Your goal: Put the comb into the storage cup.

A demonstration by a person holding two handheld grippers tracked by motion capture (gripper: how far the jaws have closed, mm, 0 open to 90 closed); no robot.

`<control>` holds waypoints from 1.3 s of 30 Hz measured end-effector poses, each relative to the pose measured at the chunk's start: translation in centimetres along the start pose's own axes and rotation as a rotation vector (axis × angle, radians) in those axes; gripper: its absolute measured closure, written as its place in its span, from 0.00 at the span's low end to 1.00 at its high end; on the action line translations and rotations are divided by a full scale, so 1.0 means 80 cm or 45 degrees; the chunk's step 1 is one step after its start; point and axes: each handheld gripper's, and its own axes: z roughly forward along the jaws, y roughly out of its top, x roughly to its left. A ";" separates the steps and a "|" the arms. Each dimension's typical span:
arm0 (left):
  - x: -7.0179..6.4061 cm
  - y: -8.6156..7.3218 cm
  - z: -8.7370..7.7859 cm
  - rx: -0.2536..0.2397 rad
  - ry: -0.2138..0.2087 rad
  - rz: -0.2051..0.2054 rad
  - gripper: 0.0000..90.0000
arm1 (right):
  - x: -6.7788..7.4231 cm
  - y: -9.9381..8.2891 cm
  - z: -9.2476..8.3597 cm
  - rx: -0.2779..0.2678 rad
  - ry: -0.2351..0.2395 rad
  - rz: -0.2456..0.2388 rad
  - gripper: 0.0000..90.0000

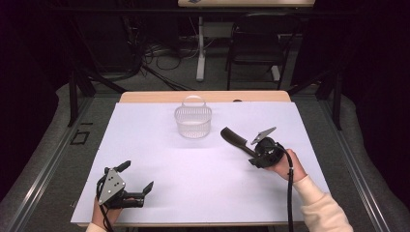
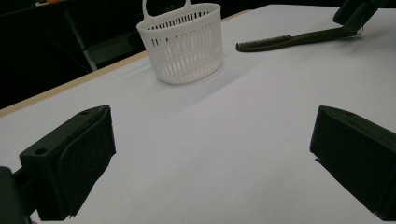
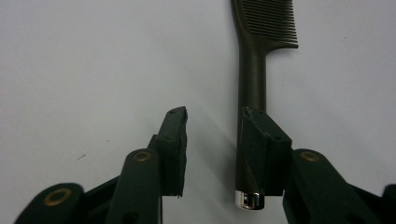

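A dark comb (image 1: 234, 137) lies on the white table sheet (image 1: 159, 145), right of centre, teeth toward the far left. My right gripper (image 1: 252, 155) sits low at its handle end. In the right gripper view the comb's handle (image 3: 252, 70) rests against the inner face of one jaw of my right gripper (image 3: 215, 114), with a clear gap to the other jaw, so the gripper is open. A white slotted basket (image 1: 193, 123) stands upright beyond the table's middle. My left gripper (image 1: 137, 176) rests near the front left edge, jaws wide open on nothing.
In the left gripper view, past my open left gripper (image 2: 212, 121), stand the basket (image 2: 184, 44) and the comb (image 2: 289, 41), with the right gripper (image 2: 355, 11) at its handle. A wooden table edge (image 1: 203, 96) borders the far side. A chair (image 1: 256, 43) stands behind.
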 end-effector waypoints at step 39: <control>0.000 0.001 0.000 -0.005 0.003 -0.009 0.00 | -0.011 0.031 0.004 0.066 0.015 0.015 0.00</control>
